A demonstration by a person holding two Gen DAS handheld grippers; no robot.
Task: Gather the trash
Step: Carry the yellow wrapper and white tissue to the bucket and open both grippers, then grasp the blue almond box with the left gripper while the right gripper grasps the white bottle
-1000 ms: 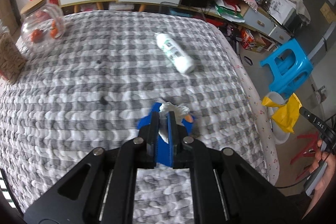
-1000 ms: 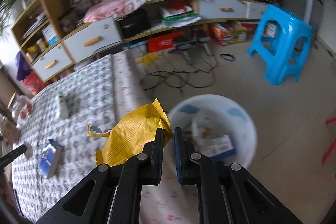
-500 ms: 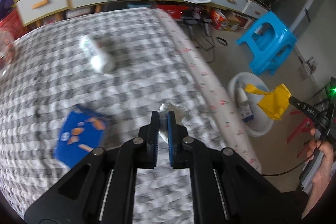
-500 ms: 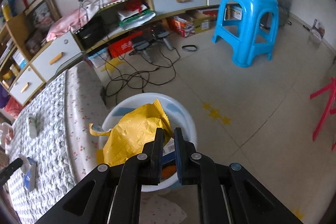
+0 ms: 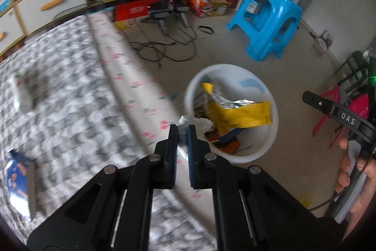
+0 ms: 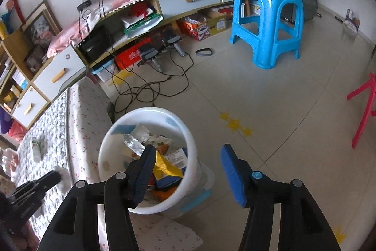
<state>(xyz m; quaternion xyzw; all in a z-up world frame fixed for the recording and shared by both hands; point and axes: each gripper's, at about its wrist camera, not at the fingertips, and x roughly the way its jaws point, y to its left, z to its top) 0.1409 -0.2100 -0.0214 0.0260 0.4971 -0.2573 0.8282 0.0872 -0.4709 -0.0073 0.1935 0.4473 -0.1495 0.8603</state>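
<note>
A person collecting trash brings a crumpled tissue [image 5: 196,122] toward a white bin [image 5: 275,126], the left gripper [image 5: 182,133] pinching the wad between nearly closed jaws at lower centre of the left wrist view. The tissue hangs by the bin's near rim, at the bed's edge, not clearly over the opening. Done well, the step likely means carrying the wad further over the middle of the bin before letting go, since so light a scrap could catch on the rim or drift to the floor.

In the right wrist view, the right gripper [image 6: 188,171] stands wide and empty above the bin [image 6: 103,164], where a yellow wrapper [image 6: 168,167] already lies among other packaging.

The bed [image 5: 70,109], under a grey-and-white checked cover, fills the left of the left wrist view; a white bottle [image 5: 22,95] and a blue packet [image 5: 17,178] remain on it, well apart. Pale floor tiles [image 6: 282,98] stretch to the right. A blue stool [image 6: 268,18] stands at upper right, a cluttered shelf unit [image 6: 141,11] runs along the far wall, and black cables [image 6: 150,88] trail across the floor at centre.
</note>
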